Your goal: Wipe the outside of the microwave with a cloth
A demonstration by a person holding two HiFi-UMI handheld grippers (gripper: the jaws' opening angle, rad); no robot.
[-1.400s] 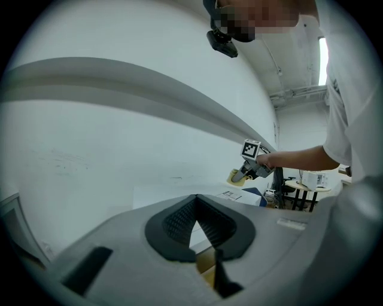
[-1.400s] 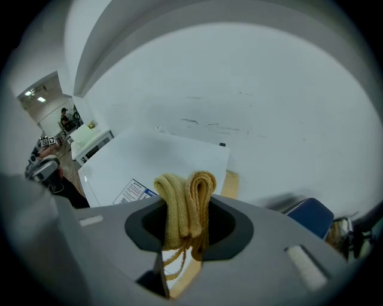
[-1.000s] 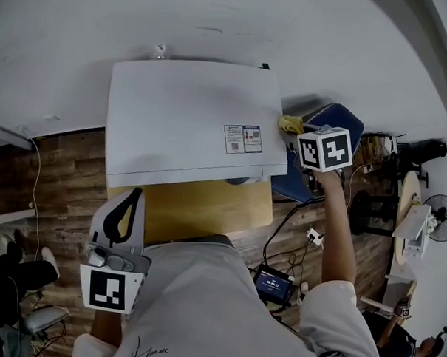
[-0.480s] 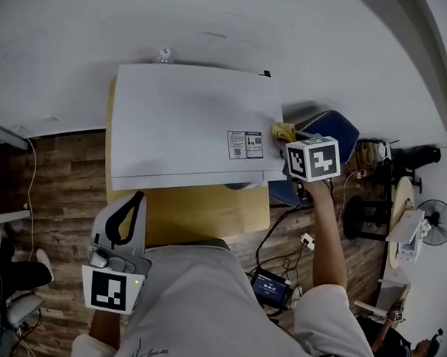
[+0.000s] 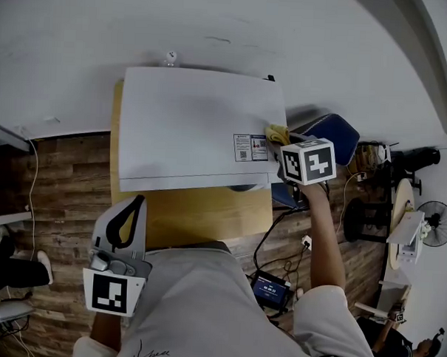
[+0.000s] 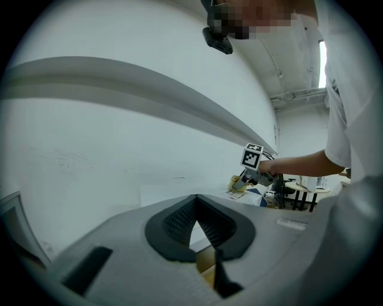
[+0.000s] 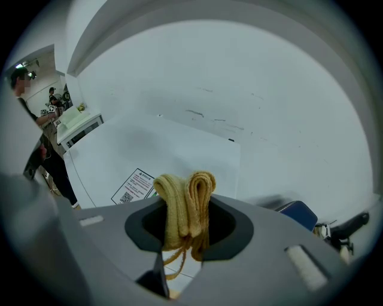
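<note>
The white microwave [image 5: 189,124] stands against the wall on a wooden table, seen from above. My right gripper [image 5: 281,139] is shut on a folded yellow cloth [image 5: 276,132], which rests at the right edge of the microwave's top, next to a label sticker [image 5: 251,147]. In the right gripper view the cloth [image 7: 182,200] bulges up between the jaws of the right gripper [image 7: 187,210], above the microwave top [image 7: 161,149]. My left gripper [image 5: 136,202] hangs low by the person's body, shut on nothing. In its own view the left gripper [image 6: 194,198] has its tips together.
The wooden table [image 5: 200,210] juts out in front of the microwave. A blue chair [image 5: 336,134] stands right of it. Cables and a small device [image 5: 270,287] lie on the floor. A stool and a fan [image 5: 440,217] stand at the far right.
The right gripper has carried the cloth a little leftward, from beside the microwave's right edge onto the edge of its top. The left gripper has stayed put.
</note>
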